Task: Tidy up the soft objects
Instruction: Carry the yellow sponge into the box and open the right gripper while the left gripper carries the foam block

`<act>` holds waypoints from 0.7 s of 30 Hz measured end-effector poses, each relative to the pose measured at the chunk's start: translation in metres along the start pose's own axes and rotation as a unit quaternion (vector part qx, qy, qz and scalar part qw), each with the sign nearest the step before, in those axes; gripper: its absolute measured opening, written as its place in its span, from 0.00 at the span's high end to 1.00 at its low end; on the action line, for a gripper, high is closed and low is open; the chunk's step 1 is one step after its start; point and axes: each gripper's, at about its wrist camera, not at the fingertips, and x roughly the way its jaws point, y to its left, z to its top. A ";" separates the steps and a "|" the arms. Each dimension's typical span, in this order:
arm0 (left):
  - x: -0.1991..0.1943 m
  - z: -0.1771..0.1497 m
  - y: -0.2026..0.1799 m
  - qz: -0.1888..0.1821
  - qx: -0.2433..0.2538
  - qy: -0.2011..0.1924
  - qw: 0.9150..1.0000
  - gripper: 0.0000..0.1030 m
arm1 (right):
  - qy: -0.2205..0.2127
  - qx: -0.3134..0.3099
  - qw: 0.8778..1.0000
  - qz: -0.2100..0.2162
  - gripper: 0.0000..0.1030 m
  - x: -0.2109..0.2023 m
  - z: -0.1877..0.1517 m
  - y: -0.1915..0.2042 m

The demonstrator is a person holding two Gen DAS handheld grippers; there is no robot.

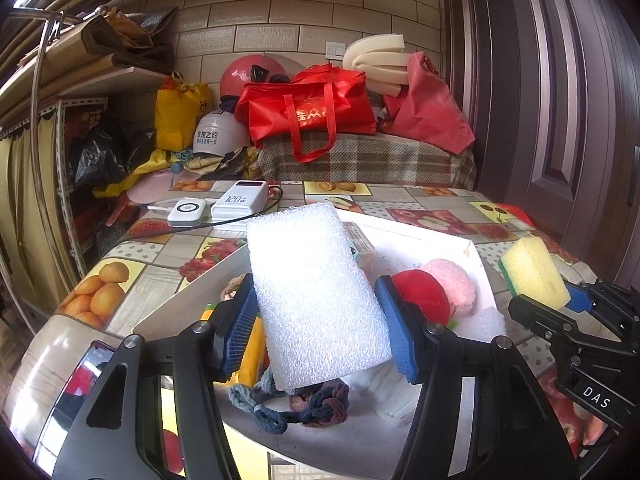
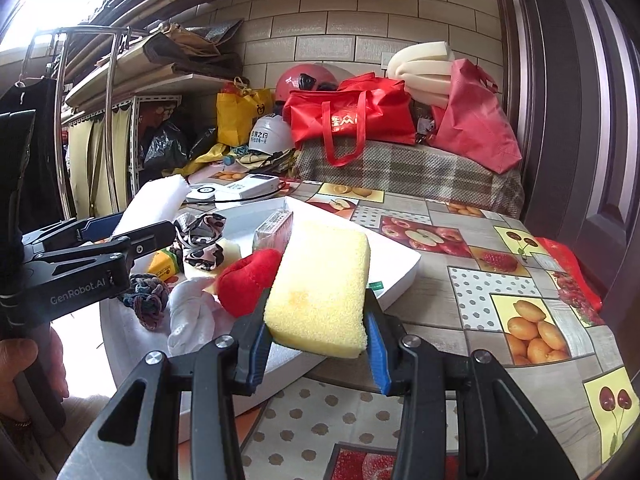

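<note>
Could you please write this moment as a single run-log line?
left gripper: shut on white foam block | right gripper: shut on yellow sponge | both above white tray

Daylight pours in from the upper left of both frames, blown out white there. The white foam block (image 1: 316,300) glares. Fisheye bends the brick wall (image 1: 280,16) and door (image 2: 580,120); edges vignette dark.
</note>
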 end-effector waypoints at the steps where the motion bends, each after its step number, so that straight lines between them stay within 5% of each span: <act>1: 0.002 0.001 0.002 0.003 -0.003 0.000 1.000 0.42 | 0.002 0.002 1.000 0.000 0.60 0.003 0.001 0.000; 21: 0.034 0.017 0.014 0.007 -0.025 -0.001 1.000 0.43 | 0.004 0.015 1.000 -0.012 0.59 0.049 0.024 -0.002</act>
